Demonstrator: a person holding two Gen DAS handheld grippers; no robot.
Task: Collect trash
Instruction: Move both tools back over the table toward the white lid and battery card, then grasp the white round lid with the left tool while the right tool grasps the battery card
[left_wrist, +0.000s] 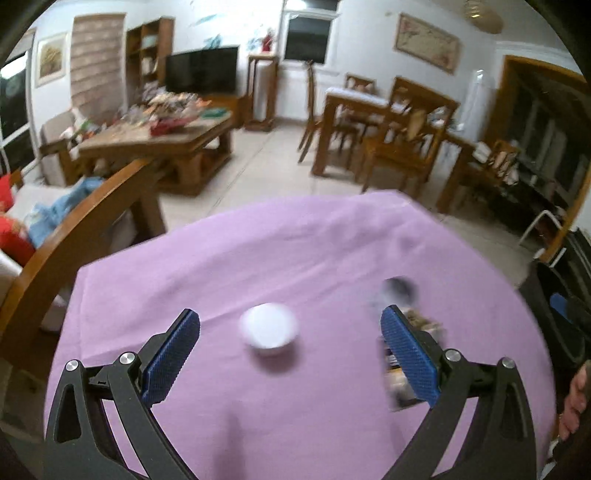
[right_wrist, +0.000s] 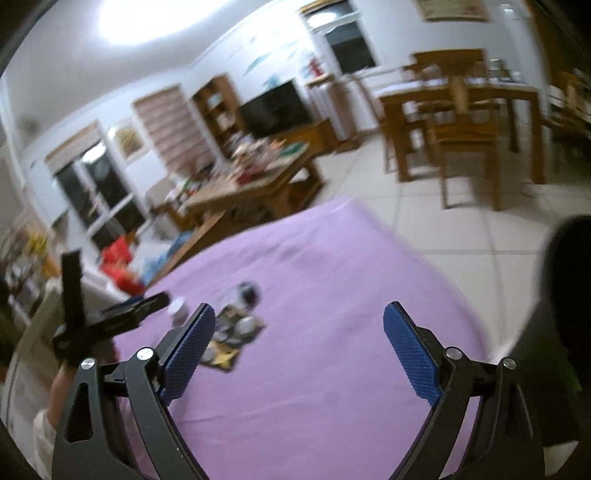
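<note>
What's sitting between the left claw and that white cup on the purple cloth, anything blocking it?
Nothing visible blocks it. The left claw is open, and the white cup sits on bare purple cloth between its fingers. The flat wrapper lies off to the right, partly behind the right-hand finger, and a small dark object lies beyond it.

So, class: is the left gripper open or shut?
Open: the left gripper has its blue pads spread wide, holding nothing.

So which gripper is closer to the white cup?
Left. The left gripper is open with the white cup right between its fingers; the right gripper sits farther back, off to the cup's right.
</note>
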